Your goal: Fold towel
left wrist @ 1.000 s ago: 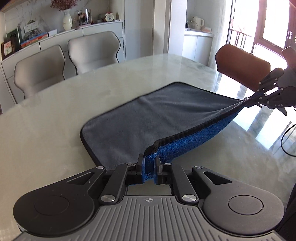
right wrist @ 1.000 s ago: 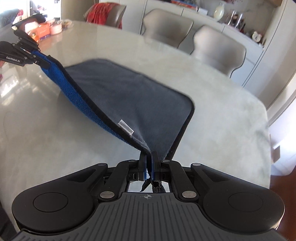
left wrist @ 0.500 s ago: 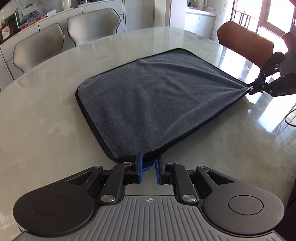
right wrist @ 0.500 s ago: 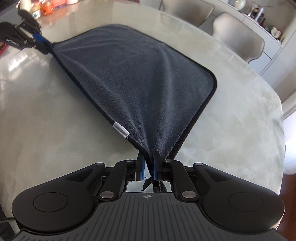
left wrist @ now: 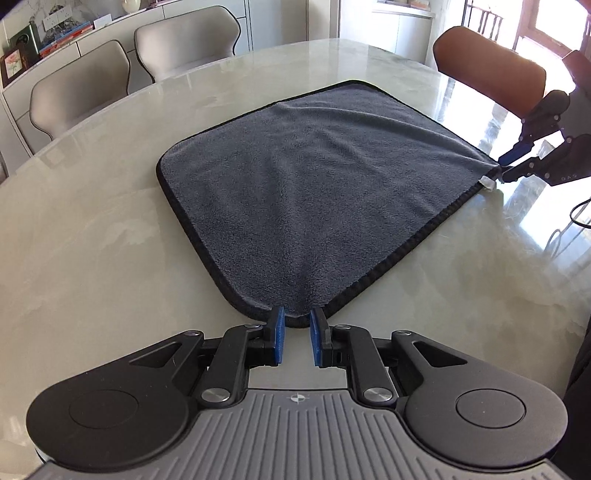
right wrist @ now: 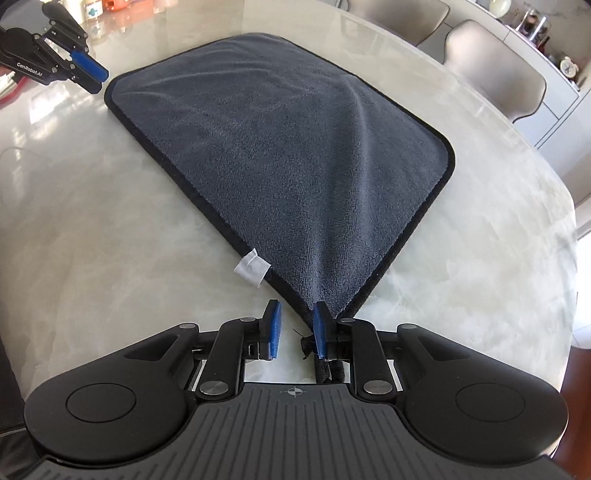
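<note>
A grey towel point(left wrist: 314, 177) with a black hem lies folded flat on the marble table point(left wrist: 92, 240); it also shows in the right wrist view point(right wrist: 288, 147). A white tag point(right wrist: 252, 271) sticks out at its near edge. My left gripper point(left wrist: 295, 339) is open, with a towel corner lying between its blue pads. My right gripper point(right wrist: 295, 334) is open, with the opposite corner resting against its right pad point(right wrist: 319, 332). Each gripper shows in the other's view: the right gripper point(left wrist: 517, 162) and the left gripper point(right wrist: 90, 77), both open at towel corners.
Two pale chairs point(left wrist: 184, 40) stand at the table's far side, with a cabinet point(left wrist: 55, 33) behind them. An orange-brown chair point(left wrist: 487, 81) stands at the right. Small items point(right wrist: 99, 5) sit at the table's far corner. The table edge point(right wrist: 554, 206) curves close on the right.
Both grippers lowered the lifted towel edge onto the table, hiding the blue underside, then opened and released the corners. The towel now lies flat.
</note>
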### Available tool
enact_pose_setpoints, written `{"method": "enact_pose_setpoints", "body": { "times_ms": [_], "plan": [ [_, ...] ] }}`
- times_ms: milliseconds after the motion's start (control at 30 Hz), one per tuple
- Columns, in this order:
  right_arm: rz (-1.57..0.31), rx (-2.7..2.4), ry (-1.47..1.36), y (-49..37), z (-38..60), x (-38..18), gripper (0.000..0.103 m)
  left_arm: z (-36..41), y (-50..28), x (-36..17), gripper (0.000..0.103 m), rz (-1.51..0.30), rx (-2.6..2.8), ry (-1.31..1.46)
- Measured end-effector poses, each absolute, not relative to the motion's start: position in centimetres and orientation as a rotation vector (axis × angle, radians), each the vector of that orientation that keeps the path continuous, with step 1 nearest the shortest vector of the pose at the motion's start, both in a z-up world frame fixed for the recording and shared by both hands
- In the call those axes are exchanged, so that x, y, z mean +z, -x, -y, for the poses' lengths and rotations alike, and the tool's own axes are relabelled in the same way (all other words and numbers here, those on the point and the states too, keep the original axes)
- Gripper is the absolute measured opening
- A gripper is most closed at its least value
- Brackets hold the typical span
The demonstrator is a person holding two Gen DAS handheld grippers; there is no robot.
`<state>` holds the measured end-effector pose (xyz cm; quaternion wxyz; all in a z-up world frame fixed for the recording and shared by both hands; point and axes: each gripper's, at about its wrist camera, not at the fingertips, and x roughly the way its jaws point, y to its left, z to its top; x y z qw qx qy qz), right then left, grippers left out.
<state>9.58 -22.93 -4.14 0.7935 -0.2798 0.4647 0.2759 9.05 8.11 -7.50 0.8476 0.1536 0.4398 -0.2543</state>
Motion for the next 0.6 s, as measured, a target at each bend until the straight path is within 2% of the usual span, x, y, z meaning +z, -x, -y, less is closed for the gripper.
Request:
{"method": "enact_pose_setpoints", "body": {
  "times_ms": [100,367,433,500,600],
  "plan": [
    [-1.0,0.583,0.595,-9.3,23.0,-4.3,0.022,-7.7,-9.1,-7.7,0.025,-0.919,-0.564,-0.316],
    [-1.0,0.554,0.634,-9.2,23.1,-4.7,0.024,-7.6,-9.8,-9.3,0.028,-0.972,-0.546,-0.383],
    [-0.999,0.551,0.635,-9.1,23.2,-4.7,0.025,-7.7,-10.0,-9.5,0.032,-0.975,-0.538,-0.374],
    [-0.999,0.522,0.633,-9.3,23.3,-4.7,0.028,-7.8,-10.2,-9.7,0.042,-0.984,-0.514,-0.363],
    [-1.007,0.49,0.594,-9.4,23.7,-4.6,0.031,-8.2,-10.6,-9.8,0.045,-1.005,-0.484,-0.312]
  ]
}}
